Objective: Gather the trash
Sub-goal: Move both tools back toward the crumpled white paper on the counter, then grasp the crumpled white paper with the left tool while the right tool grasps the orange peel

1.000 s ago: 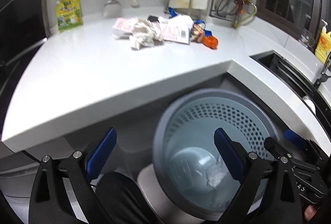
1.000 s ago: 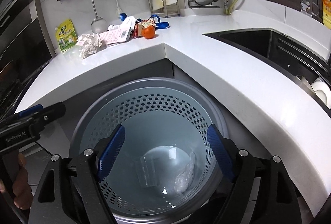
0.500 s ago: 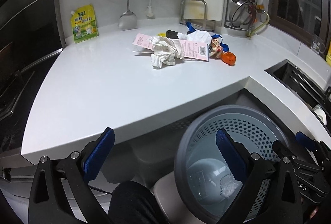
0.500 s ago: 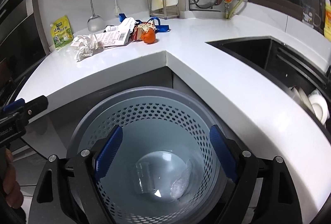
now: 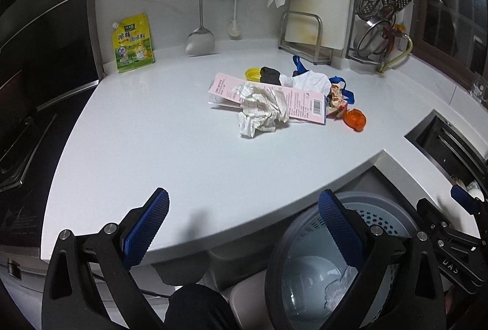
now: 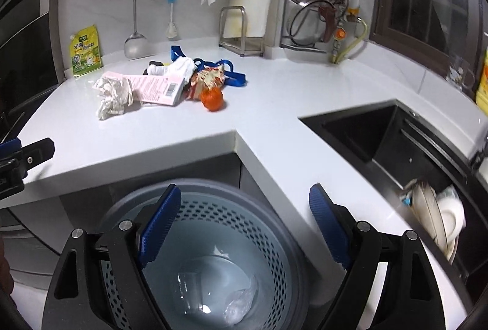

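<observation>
A heap of trash lies on the white counter: a crumpled white paper, a pink receipt-like sheet, a printed wrapper, an orange wrapper, a blue strap, white cloth and a yellow cap. A grey perforated bin stands below the counter corner, with clear plastic bits inside. My left gripper is open over the counter's front edge. Empty and open, my right gripper hangs above the bin.
A dark sink with dishes lies to the right. On the back wall hang a spatula, a spoon, a brush and cloths. A yellow seasoning pouch leans at the back left, a metal rack behind the heap.
Both grippers have risen and tilted up from the bin toward the counter. The left one now looks across the counter at the trash heap; the bin has slid low in both views.
</observation>
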Motion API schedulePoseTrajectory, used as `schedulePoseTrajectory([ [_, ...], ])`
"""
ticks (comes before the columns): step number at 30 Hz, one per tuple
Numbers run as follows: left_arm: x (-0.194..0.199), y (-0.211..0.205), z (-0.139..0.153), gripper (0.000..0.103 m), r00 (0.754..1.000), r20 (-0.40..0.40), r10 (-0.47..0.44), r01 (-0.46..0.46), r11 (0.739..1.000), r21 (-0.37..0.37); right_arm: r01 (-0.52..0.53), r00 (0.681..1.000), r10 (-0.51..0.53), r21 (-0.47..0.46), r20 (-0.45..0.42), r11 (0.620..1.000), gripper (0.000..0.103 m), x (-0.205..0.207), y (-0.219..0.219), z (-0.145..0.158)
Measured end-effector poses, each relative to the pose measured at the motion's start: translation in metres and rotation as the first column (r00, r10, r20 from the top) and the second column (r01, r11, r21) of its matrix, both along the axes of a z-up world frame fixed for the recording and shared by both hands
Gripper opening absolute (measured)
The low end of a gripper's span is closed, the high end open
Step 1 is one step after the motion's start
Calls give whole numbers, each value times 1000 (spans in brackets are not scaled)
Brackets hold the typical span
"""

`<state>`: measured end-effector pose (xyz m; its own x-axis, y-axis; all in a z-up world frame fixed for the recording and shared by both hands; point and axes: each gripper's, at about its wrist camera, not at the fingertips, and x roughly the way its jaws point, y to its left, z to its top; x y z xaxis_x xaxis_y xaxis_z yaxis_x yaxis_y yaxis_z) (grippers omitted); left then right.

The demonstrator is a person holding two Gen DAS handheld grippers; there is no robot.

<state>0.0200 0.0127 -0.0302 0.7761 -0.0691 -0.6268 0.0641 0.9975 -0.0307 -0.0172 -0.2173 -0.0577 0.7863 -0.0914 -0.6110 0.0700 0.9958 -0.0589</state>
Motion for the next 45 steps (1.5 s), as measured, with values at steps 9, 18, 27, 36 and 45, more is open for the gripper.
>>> schedulePoseTrajectory([
  [9, 30, 3, 6, 96, 1000, 0, 19, -19, 1000, -1, -59, 998, 59, -19, -7, 998, 82, 38, 9, 10],
  [18, 60, 8, 10, 97, 999, 0, 40, -40, 999, -2, -58, 998, 60, 46, -36, 997, 82, 72, 8, 12],
  [27, 92, 0, 1, 97, 998, -61, 23, -24, 999, -26, -81, 993, 92, 140, -68, 987, 82, 106, -10, 18],
  [36, 119, -6, -8, 97, 992, -126, 21, -27, 999, -46, -82, 990, 91, 88, -106, 993, 82, 146, -10, 12],
  [45, 132, -11, -19, 97, 986, -164, 25, -33, 998, -46, -95, 984, 104, 71, -144, 993, 82, 176, -3, -2],
])
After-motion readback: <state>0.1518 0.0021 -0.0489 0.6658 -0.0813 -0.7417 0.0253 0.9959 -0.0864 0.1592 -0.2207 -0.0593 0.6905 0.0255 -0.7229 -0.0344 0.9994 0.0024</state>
